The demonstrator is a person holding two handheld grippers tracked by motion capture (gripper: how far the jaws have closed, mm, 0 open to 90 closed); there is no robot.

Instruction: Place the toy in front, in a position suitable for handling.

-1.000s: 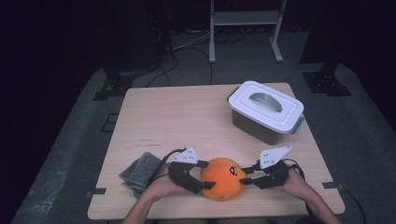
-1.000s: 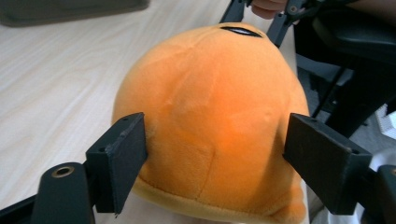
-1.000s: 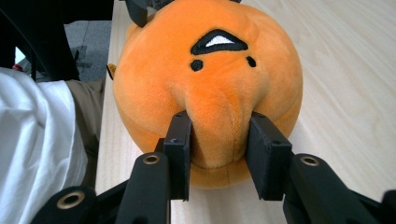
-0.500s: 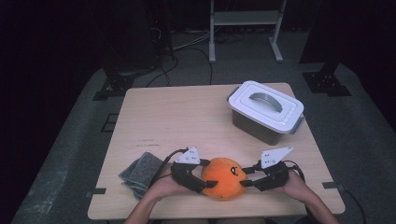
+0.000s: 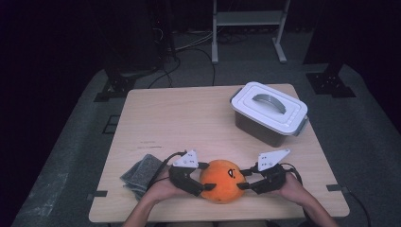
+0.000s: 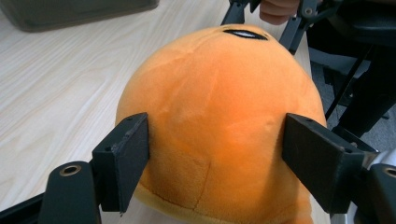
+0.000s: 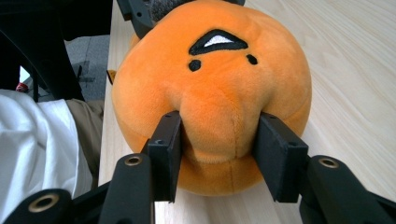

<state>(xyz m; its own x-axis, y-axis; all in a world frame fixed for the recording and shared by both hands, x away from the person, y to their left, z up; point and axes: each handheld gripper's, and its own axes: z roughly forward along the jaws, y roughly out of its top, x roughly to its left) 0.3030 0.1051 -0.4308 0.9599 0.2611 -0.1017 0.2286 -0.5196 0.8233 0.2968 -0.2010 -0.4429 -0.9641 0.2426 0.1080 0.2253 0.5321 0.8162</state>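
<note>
A: Where's the orange plush toy (image 5: 221,180)?

B: Near the desk's (image 5: 189,118) front edge. It looks soft and light — the left gripper (image 6: 215,154) clamps its flanks, and the right gripper (image 7: 217,154) pinches a fold after easing wider.

A: Take the bulk, not loose fabric.

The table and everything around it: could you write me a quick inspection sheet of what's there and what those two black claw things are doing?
Surface: pale wooden table, tidy.
Job's things: orange plush toy sitting at the near edge, its stitched face toward the right gripper.
Clutter: grey cloth at near left; lidded grey box at far right.
Grippers: left gripper pressing the toy's sides; right gripper pinching a fold of plush, its jaws having just been opening.
Cables: one trails from each gripper; more lie on the floor behind.
Surroundings: dark room, grey floor mat, metal rack beyond.
</note>
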